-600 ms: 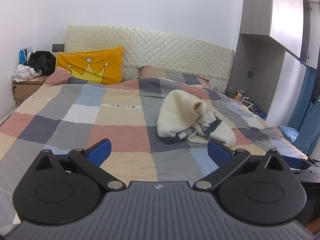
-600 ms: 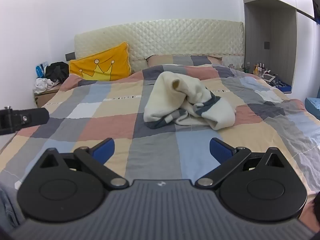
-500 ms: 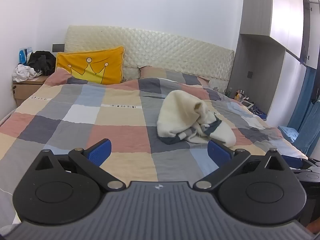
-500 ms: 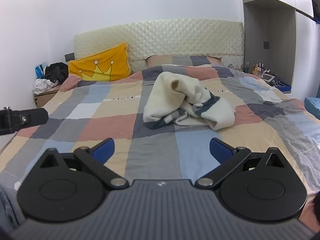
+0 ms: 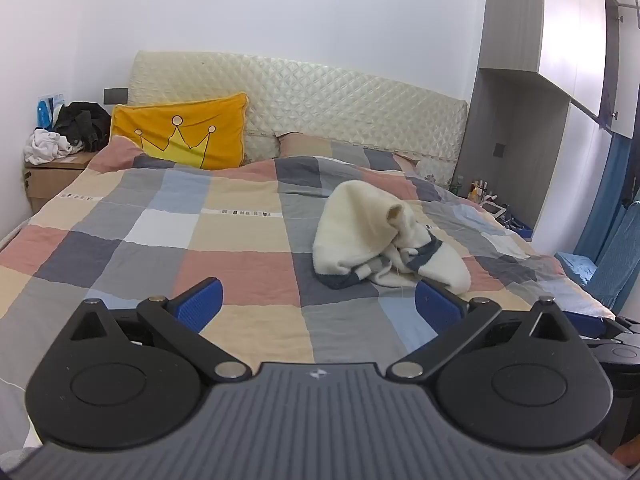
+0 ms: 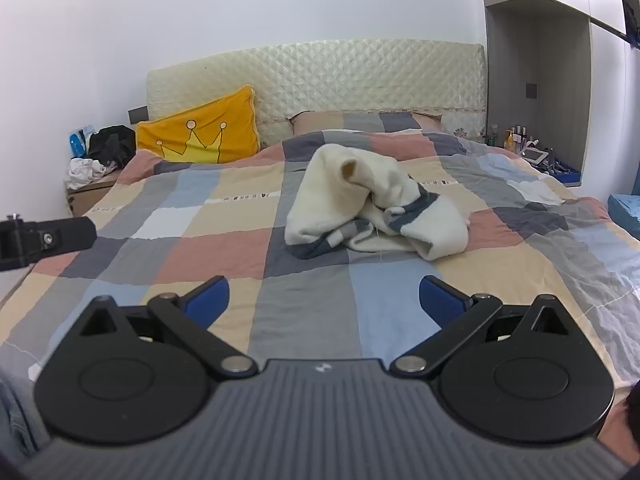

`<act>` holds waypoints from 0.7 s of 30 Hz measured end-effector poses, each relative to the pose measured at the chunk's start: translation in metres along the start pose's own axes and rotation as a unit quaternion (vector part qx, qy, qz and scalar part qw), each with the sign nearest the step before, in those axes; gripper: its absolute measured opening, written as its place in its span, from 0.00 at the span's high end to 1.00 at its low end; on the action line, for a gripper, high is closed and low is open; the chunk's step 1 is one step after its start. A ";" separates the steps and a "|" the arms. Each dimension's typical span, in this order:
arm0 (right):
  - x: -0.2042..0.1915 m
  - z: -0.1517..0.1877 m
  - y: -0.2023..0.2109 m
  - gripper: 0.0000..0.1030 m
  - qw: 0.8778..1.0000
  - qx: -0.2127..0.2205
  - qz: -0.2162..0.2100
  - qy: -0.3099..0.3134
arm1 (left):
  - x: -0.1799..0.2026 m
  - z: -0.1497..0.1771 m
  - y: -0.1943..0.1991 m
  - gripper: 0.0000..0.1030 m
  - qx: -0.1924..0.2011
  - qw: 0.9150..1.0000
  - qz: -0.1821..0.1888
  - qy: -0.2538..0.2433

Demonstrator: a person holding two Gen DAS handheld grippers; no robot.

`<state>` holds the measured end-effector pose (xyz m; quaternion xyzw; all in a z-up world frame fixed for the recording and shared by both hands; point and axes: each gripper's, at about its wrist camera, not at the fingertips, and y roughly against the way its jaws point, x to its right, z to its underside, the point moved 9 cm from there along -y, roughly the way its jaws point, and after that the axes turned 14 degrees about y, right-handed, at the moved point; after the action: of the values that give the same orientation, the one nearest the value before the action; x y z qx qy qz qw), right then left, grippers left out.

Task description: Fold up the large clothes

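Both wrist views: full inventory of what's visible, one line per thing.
garment: one, cream with grey-blue bands, crumpled in a heap mid-bed, untouched
quilt: one, checked grey, pink, beige, blue and white, covering the bed
cushion: one, orange with a crown drawing, leaning on the headboard, left side
pillow: one, checked like the quilt, at the headboard
headboard: one, cream quilted
nightstand: one, wood, left of the bed, with black and white clothes piled on top
shelf clutter: several small bottles and items, in the niche right of the bed
left tool: blue pads, open, nothing between them
right tool: blue pads, open, nothing between them
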<state>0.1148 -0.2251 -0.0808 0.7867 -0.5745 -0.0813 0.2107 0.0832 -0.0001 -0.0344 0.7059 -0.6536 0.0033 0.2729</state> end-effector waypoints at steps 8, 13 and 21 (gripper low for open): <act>0.000 -0.001 0.001 0.00 1.000 0.000 0.002 0.001 | 0.000 0.000 0.000 0.00 0.001 1.000 0.001 -0.001; -0.001 0.001 0.004 0.00 1.000 -0.001 0.001 0.000 | 0.004 0.001 -0.003 0.00 0.001 1.000 0.000 -0.002; 0.001 0.003 0.003 0.00 1.000 -0.002 0.000 0.000 | 0.003 0.007 -0.006 0.00 0.000 1.000 -0.003 -0.004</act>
<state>0.1118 -0.2275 -0.0824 0.7861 -0.5748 -0.0824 0.2117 0.0866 -0.0058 -0.0408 0.7077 -0.6526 -0.0001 0.2708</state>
